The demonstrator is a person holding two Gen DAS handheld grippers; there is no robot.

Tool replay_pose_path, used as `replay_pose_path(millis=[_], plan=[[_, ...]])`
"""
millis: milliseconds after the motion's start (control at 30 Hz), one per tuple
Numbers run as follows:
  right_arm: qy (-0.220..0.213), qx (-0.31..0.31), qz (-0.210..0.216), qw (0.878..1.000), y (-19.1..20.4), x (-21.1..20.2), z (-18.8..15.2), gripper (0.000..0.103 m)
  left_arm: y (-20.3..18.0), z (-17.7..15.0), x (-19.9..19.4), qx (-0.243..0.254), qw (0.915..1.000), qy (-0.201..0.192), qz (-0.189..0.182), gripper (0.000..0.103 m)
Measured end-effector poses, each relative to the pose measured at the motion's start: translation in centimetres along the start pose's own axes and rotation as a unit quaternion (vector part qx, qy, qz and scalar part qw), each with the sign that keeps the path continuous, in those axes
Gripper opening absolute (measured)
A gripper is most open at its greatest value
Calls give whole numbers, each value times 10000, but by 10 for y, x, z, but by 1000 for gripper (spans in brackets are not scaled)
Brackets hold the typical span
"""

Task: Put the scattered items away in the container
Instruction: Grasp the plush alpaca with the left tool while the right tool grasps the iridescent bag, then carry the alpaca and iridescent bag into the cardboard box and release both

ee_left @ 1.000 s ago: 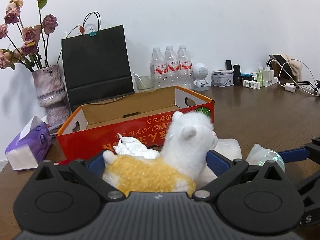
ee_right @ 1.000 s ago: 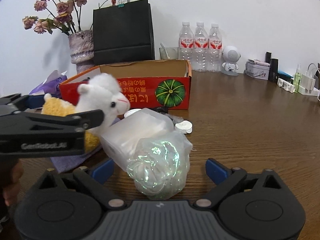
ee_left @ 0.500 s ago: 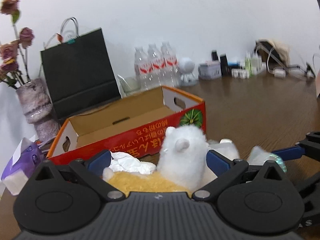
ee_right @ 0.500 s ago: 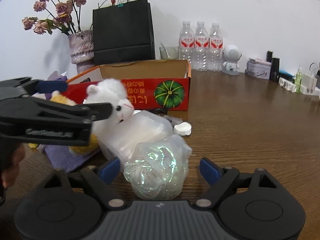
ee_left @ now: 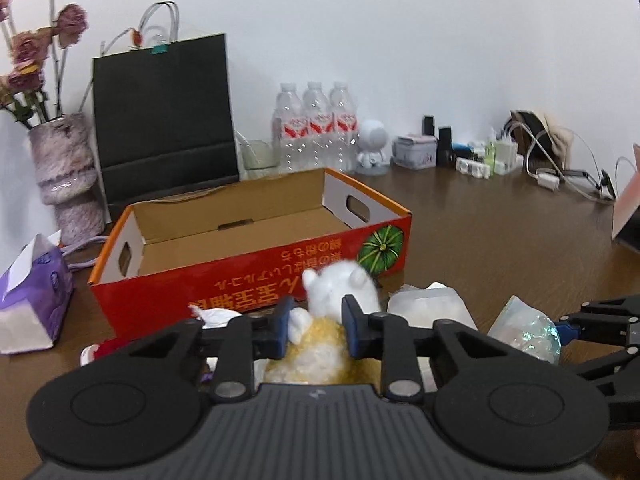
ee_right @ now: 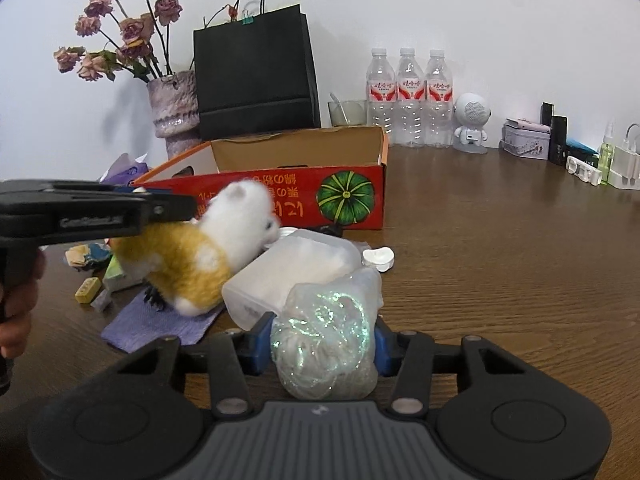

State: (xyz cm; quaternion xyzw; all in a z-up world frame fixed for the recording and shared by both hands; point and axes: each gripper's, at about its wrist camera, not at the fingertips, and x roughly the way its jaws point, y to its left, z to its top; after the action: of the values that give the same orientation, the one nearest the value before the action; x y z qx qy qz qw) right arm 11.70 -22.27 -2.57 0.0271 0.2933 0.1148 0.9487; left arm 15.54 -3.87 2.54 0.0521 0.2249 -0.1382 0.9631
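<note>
Left wrist view: my left gripper (ee_left: 314,326) tilts down; its jaws have just closed and pinch the white-and-yellow plush alpaca (ee_left: 332,312) before the red cardboard box (ee_left: 248,264), whose writing is upside down.

Right wrist view: my right gripper (ee_right: 322,346) angles down; its jaws, closing, squeeze a clear bag of iridescent tinsel (ee_right: 326,340) on the brown desk (ee_right: 500,260).

Brown wooden table (ee_right: 500,248) | black paper carrier bag (ee_right: 256,76) upright at wall | mottled purple vase (ee_right: 174,106) of dried pink roses, beside bag | three clear plastic water bottles (ee_right: 408,100) in a row | white round-headed robot figurine (ee_right: 472,124), just beside bottles | purple tissue pack (ee_left: 32,292)
</note>
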Motion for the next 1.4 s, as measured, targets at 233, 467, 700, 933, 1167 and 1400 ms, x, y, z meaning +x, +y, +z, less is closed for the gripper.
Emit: replay_pose_path(millis=[233, 467, 700, 933, 1167, 1400], plan=[[-55, 66, -25, 10000, -4, -2, 3, 47, 15, 4, -23, -422, 9984, -368, -87, 8], [-174, 59, -39, 9998, -4, -9, 6, 47, 21, 9, -38, -558, 9966, -607, -72, 8], [-367, -48, -16, 9993, -3, -15, 22, 47, 26, 25, -47, -532, 9949, -859, 49, 8], [-729, -232, 146, 9970, 6, -1, 76, 47, 45, 66, -38, -667, 9901, -1218, 224, 8], [-796, -57, 367, 9961, 13, 60, 145, 47, 76, 106, 8, -960, 9850, -1359, 444, 8], [-349, 313, 442, 9979, 13, 133, 171, 47, 108, 104, 74, -1310, 9863, -847, 528, 8]])
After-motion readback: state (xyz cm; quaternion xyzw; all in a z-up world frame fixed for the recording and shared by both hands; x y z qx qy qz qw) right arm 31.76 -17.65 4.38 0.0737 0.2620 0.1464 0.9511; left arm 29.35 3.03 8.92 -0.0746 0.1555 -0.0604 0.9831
